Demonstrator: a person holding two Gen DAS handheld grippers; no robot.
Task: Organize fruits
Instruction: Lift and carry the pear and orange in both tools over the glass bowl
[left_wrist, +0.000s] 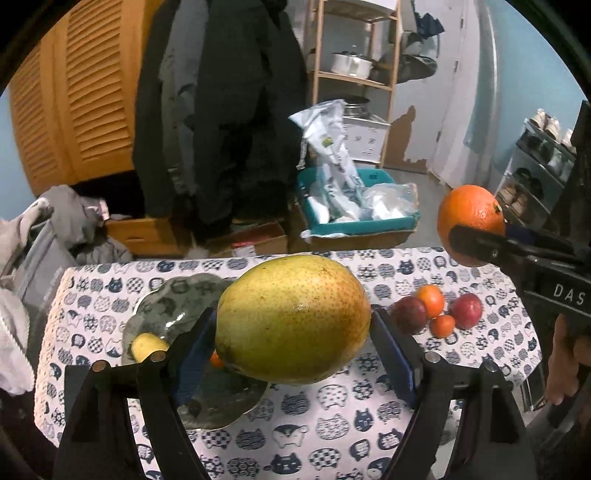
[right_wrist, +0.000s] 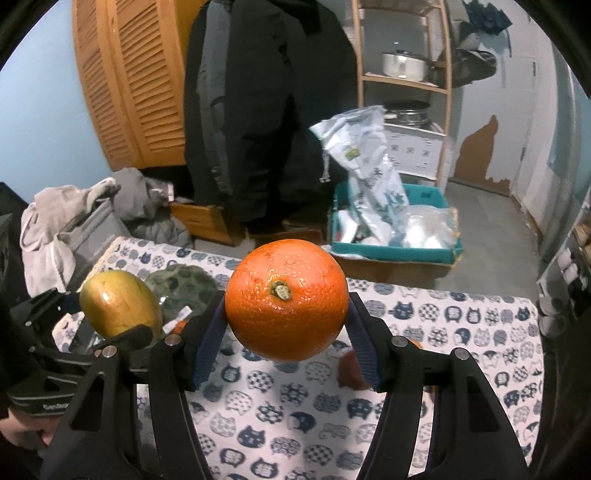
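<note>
My left gripper (left_wrist: 291, 325) is shut on a big yellow-green mango (left_wrist: 293, 319), held above the table. Under it lies a dark patterned plate (left_wrist: 173, 302) with a small yellow fruit (left_wrist: 147, 347) and a bit of orange fruit (left_wrist: 216, 360) on it. My right gripper (right_wrist: 286, 314) is shut on a large orange (right_wrist: 286, 299), stem end toward the camera, also lifted off the table. In the left wrist view the orange (left_wrist: 471, 214) hangs at the right. The right wrist view shows the mango (right_wrist: 120, 304) at the left, in front of the plate (right_wrist: 181, 288).
A cat-print cloth (left_wrist: 332, 417) covers the table. Two red plums (left_wrist: 467, 310) and two small orange fruits (left_wrist: 430, 299) lie in a cluster at the right. Beyond the far edge stand a teal box (left_wrist: 354, 218) of bags, hanging coats, a clothes pile and wooden shelves.
</note>
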